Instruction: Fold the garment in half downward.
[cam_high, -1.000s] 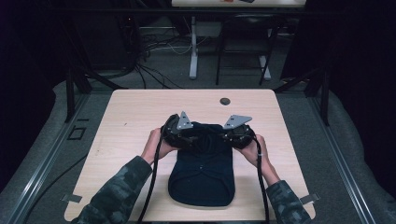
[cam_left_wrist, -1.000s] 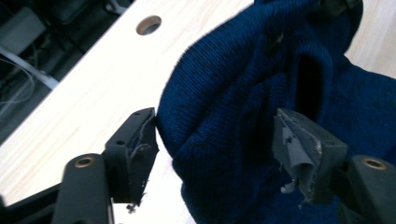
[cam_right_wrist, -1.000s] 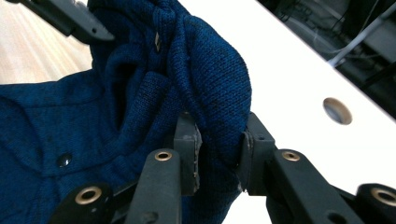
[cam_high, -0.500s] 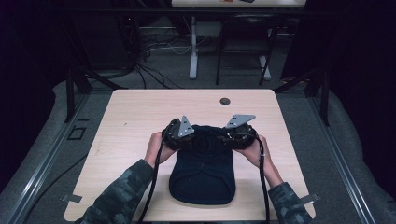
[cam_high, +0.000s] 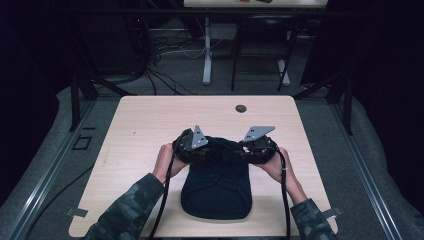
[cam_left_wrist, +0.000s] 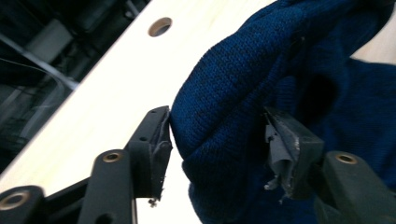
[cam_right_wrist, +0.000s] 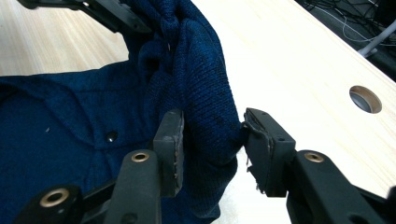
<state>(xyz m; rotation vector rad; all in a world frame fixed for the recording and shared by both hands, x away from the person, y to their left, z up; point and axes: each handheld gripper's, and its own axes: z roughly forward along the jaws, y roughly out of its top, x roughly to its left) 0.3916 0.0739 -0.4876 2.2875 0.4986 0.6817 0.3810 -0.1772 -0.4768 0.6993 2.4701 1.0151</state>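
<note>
Navy knit garment (cam_high: 216, 185) on wooden table (cam_high: 150, 125); left gripper (cam_left_wrist: 215, 140), right gripper (cam_right_wrist: 210, 140) jaws apart, apparently touching fold.

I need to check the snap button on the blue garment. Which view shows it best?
The right gripper view: the snap button sits close and sharp on the flat blue garment, left of the right tool. The high view shows the whole garment but too dark to pick it out. The left gripper view shows bunched knit.

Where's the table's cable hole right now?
In the high view, the hole sits near the table's far edge, slightly right of centre, beyond the blue garment.
</note>
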